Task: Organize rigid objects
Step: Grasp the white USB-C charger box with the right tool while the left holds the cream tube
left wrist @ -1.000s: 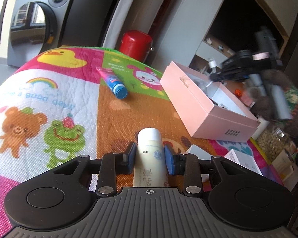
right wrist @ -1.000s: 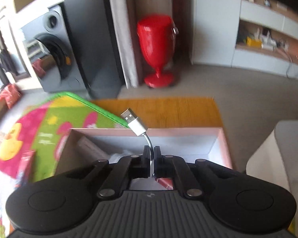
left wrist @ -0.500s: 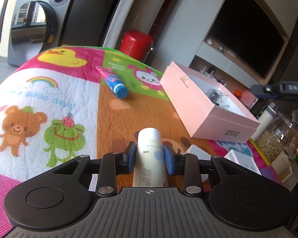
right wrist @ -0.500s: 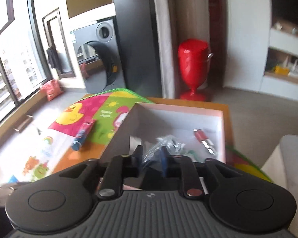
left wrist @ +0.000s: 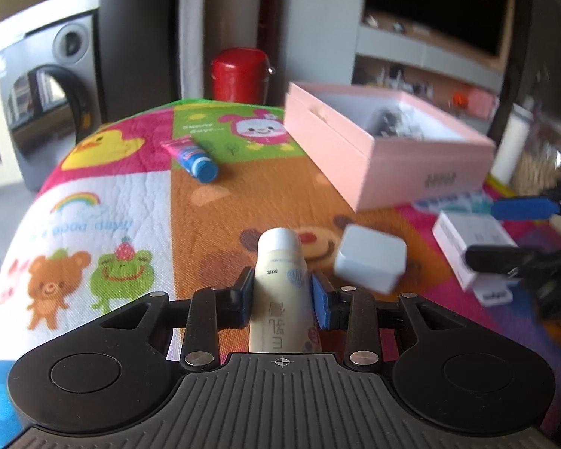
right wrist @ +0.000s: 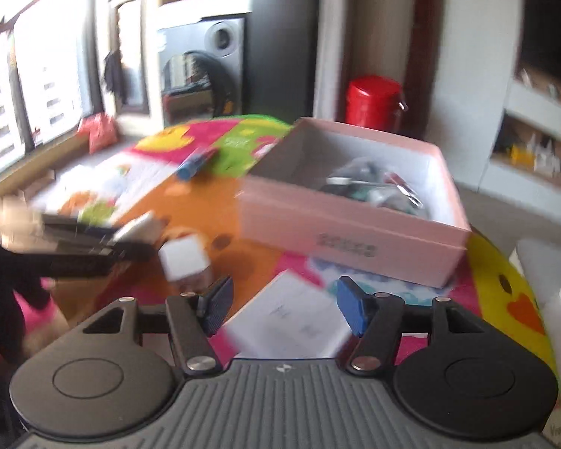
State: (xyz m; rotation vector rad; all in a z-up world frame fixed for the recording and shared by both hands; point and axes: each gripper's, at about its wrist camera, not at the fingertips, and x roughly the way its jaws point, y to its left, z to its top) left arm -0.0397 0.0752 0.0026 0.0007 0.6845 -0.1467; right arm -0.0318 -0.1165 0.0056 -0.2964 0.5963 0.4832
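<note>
My left gripper (left wrist: 282, 297) has a cream tube (left wrist: 280, 273) between its blue pads, cap pointing away, above the cartoon mat (left wrist: 123, 202); the jaws are easing open and the pads still touch the tube. The right gripper (right wrist: 284, 307) is opening, empty, over a flat white carton (right wrist: 291, 321). In the left wrist view the right gripper (left wrist: 512, 232) reaches in from the right beside that carton (left wrist: 471, 239). The open pink box (right wrist: 348, 232) holds a cable and small items (right wrist: 370, 187). A small white case (left wrist: 370, 262) lies ahead of the tube. A pink-and-blue tube (left wrist: 190, 155) lies further back.
A blister strip (left wrist: 452, 200) lies in front of the pink box (left wrist: 355, 157). A white bottle (left wrist: 512, 146) and a jar (left wrist: 538, 157) stand at the mat's right edge. Beyond the table are a red bin (left wrist: 239, 75) and a washing machine (left wrist: 45, 86).
The right gripper let go of the USB cable over the pink box, drew back and down to the near side of the box, and opened its jaws. The left gripper rolled and shifted with the cream tube.
</note>
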